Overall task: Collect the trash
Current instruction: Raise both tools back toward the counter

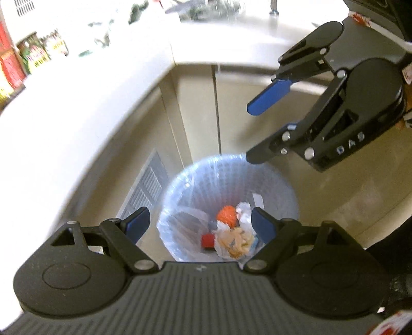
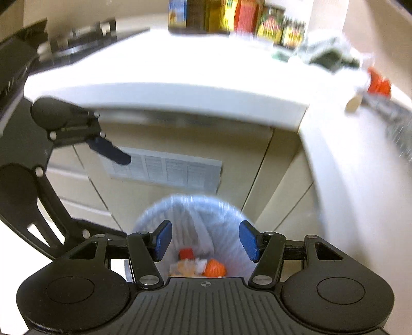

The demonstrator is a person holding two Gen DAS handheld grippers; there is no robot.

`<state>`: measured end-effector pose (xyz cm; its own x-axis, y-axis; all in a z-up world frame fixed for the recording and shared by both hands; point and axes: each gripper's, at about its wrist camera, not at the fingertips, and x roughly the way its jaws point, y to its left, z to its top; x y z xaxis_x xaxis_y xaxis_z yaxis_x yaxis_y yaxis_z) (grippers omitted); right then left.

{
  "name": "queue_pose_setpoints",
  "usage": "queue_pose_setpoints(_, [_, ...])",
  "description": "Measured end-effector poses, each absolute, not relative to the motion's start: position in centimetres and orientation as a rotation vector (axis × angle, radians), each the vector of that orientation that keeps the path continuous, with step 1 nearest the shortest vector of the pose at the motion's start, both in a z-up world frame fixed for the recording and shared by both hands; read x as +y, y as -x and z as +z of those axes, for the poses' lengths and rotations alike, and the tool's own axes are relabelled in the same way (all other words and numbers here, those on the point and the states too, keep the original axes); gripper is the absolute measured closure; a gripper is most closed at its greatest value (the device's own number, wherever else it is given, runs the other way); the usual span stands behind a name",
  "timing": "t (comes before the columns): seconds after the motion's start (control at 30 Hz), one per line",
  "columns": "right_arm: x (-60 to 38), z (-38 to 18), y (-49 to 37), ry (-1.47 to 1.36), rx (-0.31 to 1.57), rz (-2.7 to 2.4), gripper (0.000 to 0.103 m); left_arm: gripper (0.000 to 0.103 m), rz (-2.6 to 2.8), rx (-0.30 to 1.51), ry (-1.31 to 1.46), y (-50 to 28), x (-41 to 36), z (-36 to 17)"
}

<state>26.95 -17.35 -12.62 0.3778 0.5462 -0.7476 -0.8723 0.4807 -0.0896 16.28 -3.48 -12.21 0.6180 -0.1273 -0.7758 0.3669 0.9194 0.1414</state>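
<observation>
Blurred countertop jars [image 2: 270, 23]; bin [image 2: 190, 219] bottom hidden.

White tabletop [image 2: 180, 77] carries a row of jars and cans [image 2: 273, 24] at its back edge. Right of the row: clear green-tinted wrapping [image 2: 327, 51], then an orange scrap [image 2: 378, 83]. Floor [image 1: 347, 206] below bears a lined waste bin [image 1: 273, 177].

Black tongs [image 1: 200, 228], blue pads [image 1: 137, 224], silver screws.
</observation>
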Motion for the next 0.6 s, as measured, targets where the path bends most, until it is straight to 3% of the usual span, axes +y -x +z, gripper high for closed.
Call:
queue_pose_setpoints(0.3, [-19.0,-5.2,-28.2,0.436,0.559,0.917,0.045,0.019,-0.208,0.75,-0.272,-15.4,-3.9,-6.1])
queue_pose_setpoints(0.6, [-20.0,-1.0,-35.3,0.344,0.508,0.799,0.045,0.019,-0.062,0.682,-0.178,-19.4,-2.5,-1.9])
